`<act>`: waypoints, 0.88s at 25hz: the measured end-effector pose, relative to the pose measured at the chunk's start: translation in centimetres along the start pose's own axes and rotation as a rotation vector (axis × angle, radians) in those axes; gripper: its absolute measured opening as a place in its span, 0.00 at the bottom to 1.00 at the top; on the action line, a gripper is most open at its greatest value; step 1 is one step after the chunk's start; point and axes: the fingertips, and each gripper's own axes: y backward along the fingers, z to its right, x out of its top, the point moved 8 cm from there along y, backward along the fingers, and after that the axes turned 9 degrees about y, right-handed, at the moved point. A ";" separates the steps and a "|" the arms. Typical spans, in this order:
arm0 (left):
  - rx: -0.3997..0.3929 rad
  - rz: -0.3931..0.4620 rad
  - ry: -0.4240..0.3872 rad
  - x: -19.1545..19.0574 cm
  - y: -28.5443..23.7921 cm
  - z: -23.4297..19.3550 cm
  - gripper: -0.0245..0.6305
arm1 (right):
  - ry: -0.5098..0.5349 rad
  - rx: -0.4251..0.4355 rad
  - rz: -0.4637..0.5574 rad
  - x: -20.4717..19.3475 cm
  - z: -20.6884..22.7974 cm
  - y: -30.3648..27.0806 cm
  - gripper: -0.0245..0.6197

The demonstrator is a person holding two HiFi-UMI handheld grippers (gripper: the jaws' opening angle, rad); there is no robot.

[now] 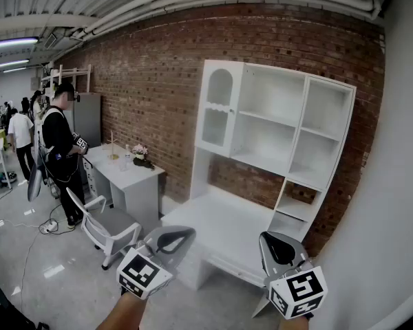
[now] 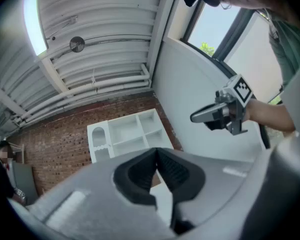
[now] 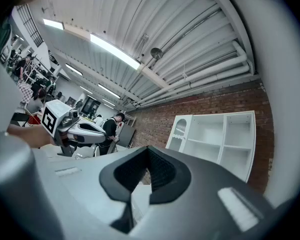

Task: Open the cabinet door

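Observation:
A white shelf unit point(image 1: 282, 126) stands against the brick wall, and its cabinet door point(image 1: 217, 107), with an arched glass pane, is closed at the upper left. The door also shows small in the left gripper view point(image 2: 98, 138) and the right gripper view point(image 3: 179, 131). My left gripper point(image 1: 182, 234) and right gripper point(image 1: 275, 243) hover low in the head view, well short of the unit and pointing toward it. Both have their jaws shut with nothing between them, as seen in the left gripper view point(image 2: 156, 151) and the right gripper view point(image 3: 147, 149).
The unit's white desk top point(image 1: 220, 225) lies below the shelves. To the left stand a small white desk point(image 1: 127, 177) with flowers and a grey office chair point(image 1: 107, 227). A person in black point(image 1: 60, 150) stands further left. A pale wall point(image 1: 399, 184) closes the right side.

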 end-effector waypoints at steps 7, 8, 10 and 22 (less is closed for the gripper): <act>-0.010 0.007 -0.009 -0.1 0.3 -0.9 0.04 | 0.002 -0.002 0.011 0.2 -0.9 -1.0 0.05; -0.011 0.006 -0.009 -0.2 0.4 -1.1 0.04 | 0.000 -0.005 0.013 0.2 -0.9 -1.1 0.05; -0.013 0.004 -0.008 -0.3 0.5 -1.4 0.04 | -0.004 -0.013 0.017 0.2 -1.0 -1.4 0.05; -0.023 0.015 0.004 -1.6 2.1 -4.5 0.04 | -0.022 -0.053 0.022 0.7 -2.9 -3.7 0.05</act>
